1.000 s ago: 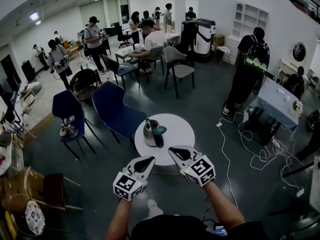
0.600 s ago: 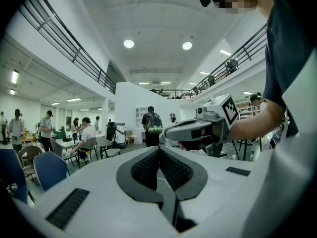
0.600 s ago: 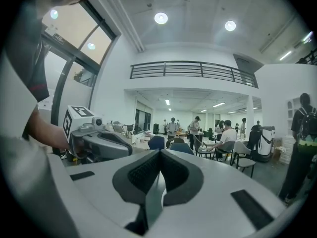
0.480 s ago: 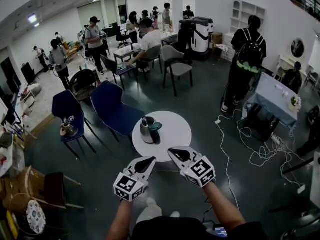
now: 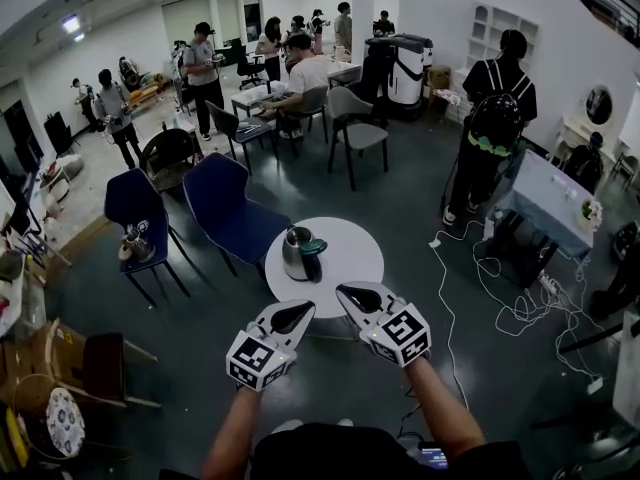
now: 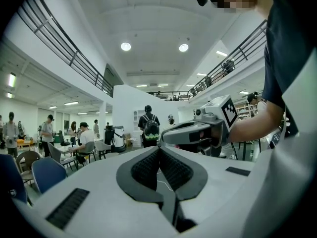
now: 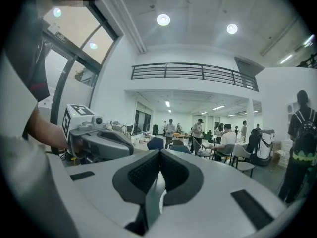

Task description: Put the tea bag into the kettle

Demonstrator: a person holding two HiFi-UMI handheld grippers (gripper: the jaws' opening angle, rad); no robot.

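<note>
Steel kettle point(image 5: 297, 253): stands on the round white table point(image 5: 352, 256), ahead of both grippers, more in line with the left one, and clear of both.
Teal part point(image 5: 318, 247): sits at the kettle's top, on the side towards the right gripper. Likely the lid, swung aside for loading. Whether the mouth is open cannot be told.
Tea bag: not found in any view. If it lies on the table it is too small to make out. Neither gripper carries it.
Left gripper point(image 5: 305, 309): jaws together, pads meeting, nothing between them. Held short of the table's near edge, tips towards the kettle.
Right gripper point(image 5: 343, 291): jaws likewise closed and empty. Just beside the left gripper, tips angled in towards it.
Aim: both gripper views look level across the room at seated and standing people, not down at the table. The kettle appears in neither.
Reason for posture: judged a ready pose. Closed jaws held side by side suit carrying the tools, not a pickup.
Stage: judged the very start, with no bag in hand and none seen at the kettle.
Next need: find the bag, tip one gripper down, part its jaws over it.
Risk: a thin bag may slip a shallow pinch, and the teal part may crowd the mouth.
</note>
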